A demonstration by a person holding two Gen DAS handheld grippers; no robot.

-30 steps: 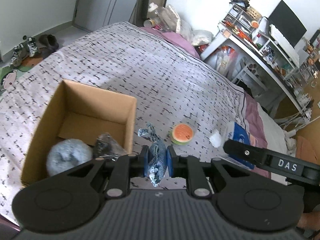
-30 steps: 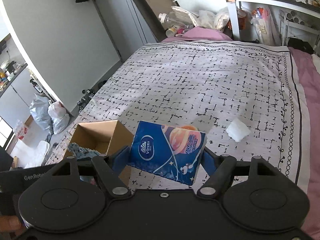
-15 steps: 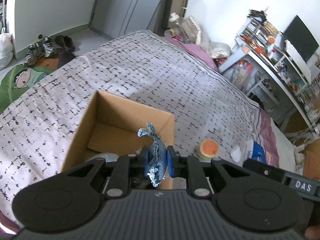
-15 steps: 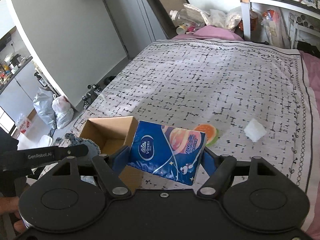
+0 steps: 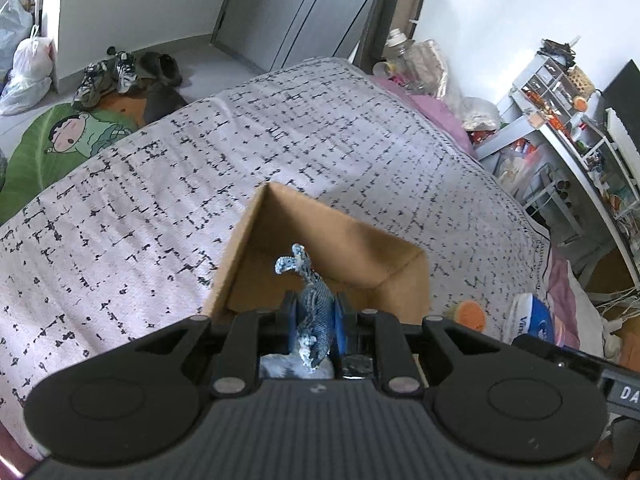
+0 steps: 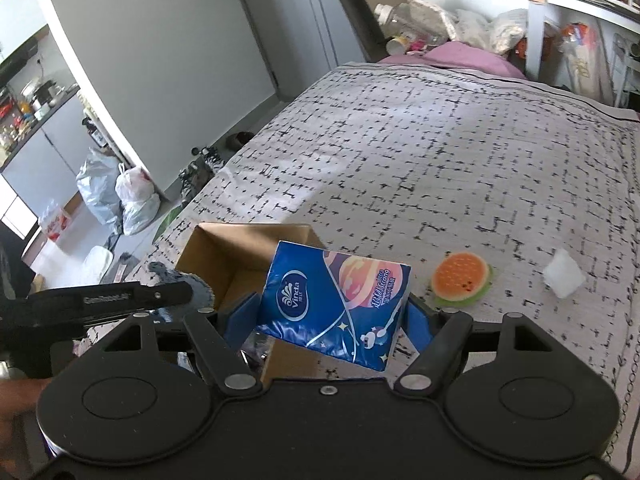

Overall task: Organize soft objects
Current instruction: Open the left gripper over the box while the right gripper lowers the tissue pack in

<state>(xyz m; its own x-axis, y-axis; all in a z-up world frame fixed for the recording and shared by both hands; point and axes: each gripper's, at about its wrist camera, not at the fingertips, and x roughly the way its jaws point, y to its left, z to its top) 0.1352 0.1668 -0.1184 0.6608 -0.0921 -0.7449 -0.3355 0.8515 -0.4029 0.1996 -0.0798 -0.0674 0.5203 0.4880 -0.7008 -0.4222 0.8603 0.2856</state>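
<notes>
Two grippers hang over the open brown cardboard box (image 5: 320, 256) on the black-patterned white bedspread (image 5: 160, 200): the left gripper (image 5: 314, 316) pinches a blue denim fabric toy (image 5: 314, 304) above the box, the right gripper (image 6: 332, 308) clamps a blue Vinda tissue pack (image 6: 336, 300) by the box's edge, with an orange-and-green round plush (image 6: 462, 278) nearby on the bedspread

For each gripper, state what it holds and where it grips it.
Left gripper: blue denim fabric piece, pinched around its middle. Right gripper: blue tissue pack, clamped across its two ends.
</notes>
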